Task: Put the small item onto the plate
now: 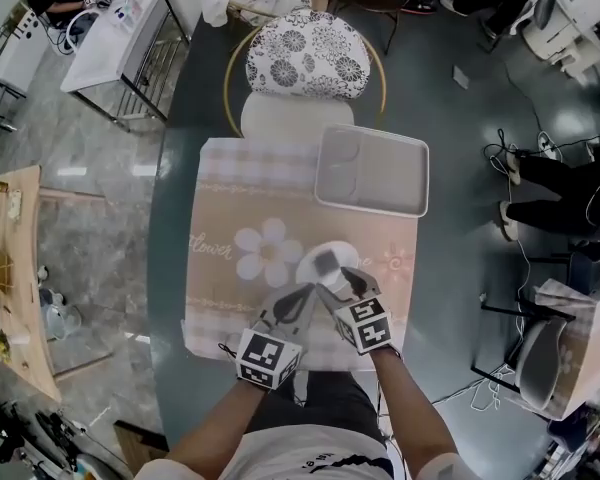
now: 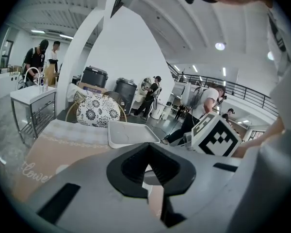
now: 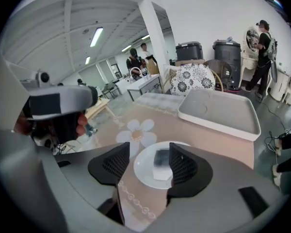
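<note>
Here, the small grey item lies on the white plate atop a floral placemat, the right gripper just above with jaws apart and empty, the left gripper beside it closed on nothing

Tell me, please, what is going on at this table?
A person holds a claw in each hand over a floral placemat. The small grey item already lies on the small white plate, so the placing looks done. The right claw hangs open just short of the plate, with nothing gripped. The left claw is shut and empty beside it. A white tray sits farther back on the placemat.
</note>
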Available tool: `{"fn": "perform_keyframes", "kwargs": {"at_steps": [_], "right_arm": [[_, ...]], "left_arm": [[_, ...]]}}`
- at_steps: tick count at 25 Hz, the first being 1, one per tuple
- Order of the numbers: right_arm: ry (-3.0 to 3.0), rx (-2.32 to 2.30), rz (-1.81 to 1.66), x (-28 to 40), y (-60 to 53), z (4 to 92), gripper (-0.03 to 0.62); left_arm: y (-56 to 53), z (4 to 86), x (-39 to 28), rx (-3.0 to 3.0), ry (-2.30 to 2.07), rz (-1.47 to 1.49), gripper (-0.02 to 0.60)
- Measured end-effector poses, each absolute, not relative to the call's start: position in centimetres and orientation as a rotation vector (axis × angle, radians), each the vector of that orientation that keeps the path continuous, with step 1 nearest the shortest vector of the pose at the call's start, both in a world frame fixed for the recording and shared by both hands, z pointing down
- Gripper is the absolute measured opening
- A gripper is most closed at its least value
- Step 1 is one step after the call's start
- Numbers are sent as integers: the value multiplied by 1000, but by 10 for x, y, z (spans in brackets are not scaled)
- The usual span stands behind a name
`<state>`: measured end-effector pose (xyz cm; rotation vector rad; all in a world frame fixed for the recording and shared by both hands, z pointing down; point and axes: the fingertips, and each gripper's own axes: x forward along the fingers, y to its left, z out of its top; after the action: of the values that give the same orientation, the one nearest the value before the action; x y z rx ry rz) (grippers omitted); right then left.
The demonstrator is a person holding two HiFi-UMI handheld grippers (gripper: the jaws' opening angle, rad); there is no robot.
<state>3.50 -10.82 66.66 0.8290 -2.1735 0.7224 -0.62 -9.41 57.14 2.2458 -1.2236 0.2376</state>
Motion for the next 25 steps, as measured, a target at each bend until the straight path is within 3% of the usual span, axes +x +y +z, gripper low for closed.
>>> {"fn": "perform_keyframes", "kwargs": {"at_steps": [3, 4, 15, 25], "right_arm": [[-2269, 894, 738, 29, -110, 624, 123], [-2302, 916, 746, 27, -111, 610, 100], [-2475, 1050, 623, 15, -93, 498, 20], [-2562, 1106, 498, 7, -65, 437, 15]], "left_arm": [[-89, 553, -5, 2253, -1221, 252, 5], [-87, 546, -4, 2257, -1222, 252, 5], [-55, 475, 1, 2361, -1224, 209, 5], [-34, 428, -10, 2450, -1277, 205, 5]]}}
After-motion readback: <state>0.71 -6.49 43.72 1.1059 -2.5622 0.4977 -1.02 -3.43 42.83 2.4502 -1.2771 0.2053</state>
